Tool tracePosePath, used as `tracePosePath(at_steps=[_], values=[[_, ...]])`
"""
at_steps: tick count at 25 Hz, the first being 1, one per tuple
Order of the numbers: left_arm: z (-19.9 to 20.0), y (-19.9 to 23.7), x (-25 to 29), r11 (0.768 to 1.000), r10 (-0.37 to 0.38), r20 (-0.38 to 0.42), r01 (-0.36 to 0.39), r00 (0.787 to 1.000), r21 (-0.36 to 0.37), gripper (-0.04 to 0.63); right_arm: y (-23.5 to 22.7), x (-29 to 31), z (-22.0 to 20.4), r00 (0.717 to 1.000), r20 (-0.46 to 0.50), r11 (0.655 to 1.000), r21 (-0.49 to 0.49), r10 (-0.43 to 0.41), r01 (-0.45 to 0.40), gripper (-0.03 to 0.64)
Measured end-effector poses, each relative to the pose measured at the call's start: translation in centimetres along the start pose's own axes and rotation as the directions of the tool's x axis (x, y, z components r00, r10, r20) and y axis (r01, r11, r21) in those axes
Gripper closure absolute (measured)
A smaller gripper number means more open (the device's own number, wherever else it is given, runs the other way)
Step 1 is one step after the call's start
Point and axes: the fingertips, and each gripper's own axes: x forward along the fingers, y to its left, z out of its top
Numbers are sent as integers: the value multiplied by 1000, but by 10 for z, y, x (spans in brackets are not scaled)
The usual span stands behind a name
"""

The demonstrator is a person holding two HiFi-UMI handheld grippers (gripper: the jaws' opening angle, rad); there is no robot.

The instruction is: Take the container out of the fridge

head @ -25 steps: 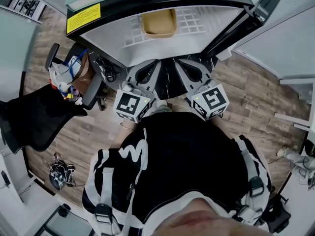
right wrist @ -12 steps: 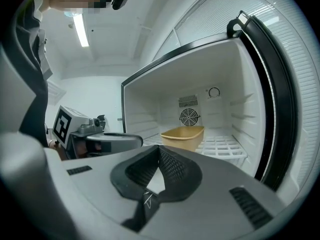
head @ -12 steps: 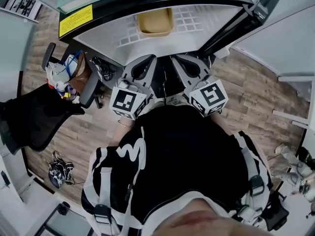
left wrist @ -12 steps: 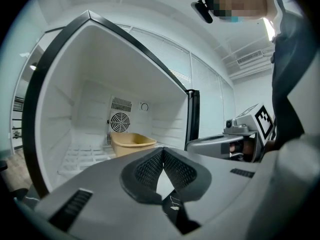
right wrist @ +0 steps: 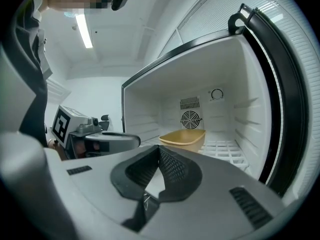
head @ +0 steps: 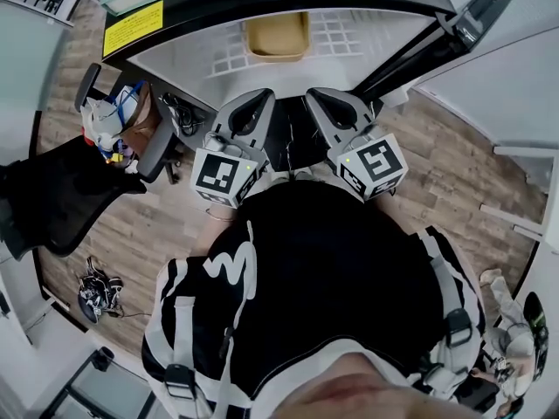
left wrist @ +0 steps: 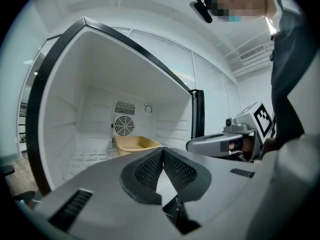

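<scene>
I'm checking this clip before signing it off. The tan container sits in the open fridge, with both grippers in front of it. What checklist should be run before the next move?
1. Fridge open: ok, its inside is in view.
2. Container in sight: ok, it is on the wire shelf near the fan.
3. Way to the container free: ok, nothing shows in front of it.
4. Left gripper ready to grasp: not ok, its jaws are shut and empty.
5. Right gripper ready to grasp: not ok, its jaws are shut and empty.
6. Contact with the container: not ok, both grippers are short of it.
</scene>
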Motion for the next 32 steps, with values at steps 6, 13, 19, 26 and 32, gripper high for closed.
tracePosePath(at_steps=[6,13,19,26,32], values=[[-2,4,4,1000,1,-17,-1,1000,19,586,-6,3,5,1000,6,1000,-19,-12,12,612],[-4,17,9,999,40,-37,-39,999,25,449,-11,11,6,1000,-5,1000,-24,1,-1,519],[-7,29,16,998,63,-55,-62,996,21,411,-20,22,0,999,-47,999,-49,8,-11,468],[-16,45,27,996,84,-84,-84,993,10,387,-35,36,-5,997,-81,998,-62,-8,3,428],[-29,54,38,995,99,-125,-102,987,-19,379,-43,48,-15,994,-108,999,-52,-9,3,405]])
